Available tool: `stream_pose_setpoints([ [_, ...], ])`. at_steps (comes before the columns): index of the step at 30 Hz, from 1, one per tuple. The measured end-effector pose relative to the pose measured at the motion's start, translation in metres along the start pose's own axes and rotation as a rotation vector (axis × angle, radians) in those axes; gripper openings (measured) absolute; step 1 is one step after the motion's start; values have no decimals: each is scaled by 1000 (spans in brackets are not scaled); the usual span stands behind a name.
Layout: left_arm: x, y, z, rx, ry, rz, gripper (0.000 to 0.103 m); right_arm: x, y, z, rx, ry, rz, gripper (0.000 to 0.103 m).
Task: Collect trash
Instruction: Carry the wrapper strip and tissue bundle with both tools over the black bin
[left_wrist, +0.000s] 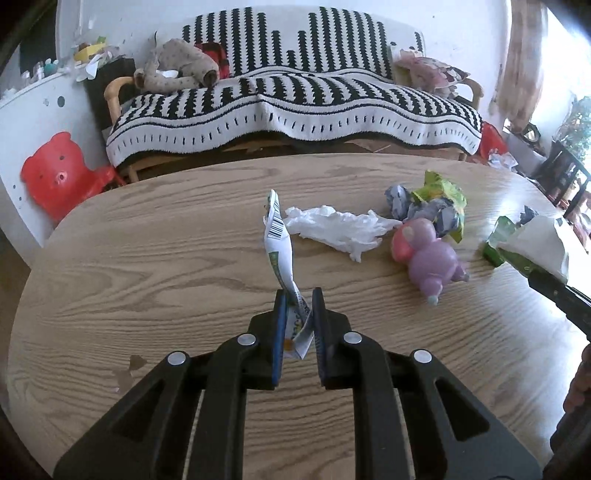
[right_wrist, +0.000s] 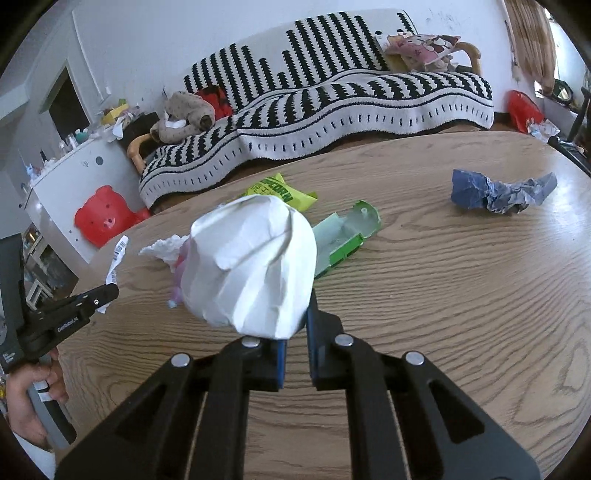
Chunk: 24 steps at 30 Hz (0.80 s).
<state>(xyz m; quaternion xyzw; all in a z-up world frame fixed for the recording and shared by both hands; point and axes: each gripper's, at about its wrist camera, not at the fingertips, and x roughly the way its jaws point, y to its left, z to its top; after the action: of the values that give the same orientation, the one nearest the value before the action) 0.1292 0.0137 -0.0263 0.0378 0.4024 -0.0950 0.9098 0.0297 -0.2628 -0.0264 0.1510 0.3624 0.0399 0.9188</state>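
A barcoded wrapper strip (left_wrist: 282, 254) is pinched by the left gripper (left_wrist: 298, 321); crumpled white paper (right_wrist: 251, 266) is clamped by the right gripper (right_wrist: 295, 332). Left ahead on the table (right_wrist: 443, 295): tissue (left_wrist: 340, 227), blue paper wad (right_wrist: 498, 194), green wrappers (right_wrist: 280, 190).

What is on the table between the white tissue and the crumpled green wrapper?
A purple toy lies between the tissue and wrapper, seen in the left wrist view.

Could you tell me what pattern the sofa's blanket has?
The blanket has black-and-white stripes, clearest in the left wrist view.
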Motion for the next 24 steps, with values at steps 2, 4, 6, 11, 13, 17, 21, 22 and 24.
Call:
stream_pose_setpoints([
  [2, -1, -2, 0, 3, -1, -8, 13, 0, 0, 0, -1, 1, 0, 10],
  [4, 0, -2, 0, 8, 1, -11, 13, 0, 1, 0, -5, 4, -4, 10],
  [6, 1, -1, -1, 10, 7, -12, 13, 1, 1, 0, -6, 8, -6, 10],
  [11, 2, 0, 0, 18, 13, -13, 13, 2, 2, -1, -9, 13, -8, 10],
  [13, 2, -1, 0, 22, 14, -10, 13, 3, 3, -2, -9, 15, -7, 10],
  [17, -3, -5, 0, 20, 5, -19, 13, 2, 3, -2, -12, 6, -12, 10],
  [21, -28, -27, -5, 26, -35, -74, 13, -18, -3, -4, 39, -32, 22, 10],
  [22, -34, -33, -6, 29, -44, -85, 13, -25, -6, -4, 47, -46, 23, 10],
  [24, -57, -57, -9, 51, -74, -130, 13, -54, -14, -5, 61, -95, 13, 10],
])
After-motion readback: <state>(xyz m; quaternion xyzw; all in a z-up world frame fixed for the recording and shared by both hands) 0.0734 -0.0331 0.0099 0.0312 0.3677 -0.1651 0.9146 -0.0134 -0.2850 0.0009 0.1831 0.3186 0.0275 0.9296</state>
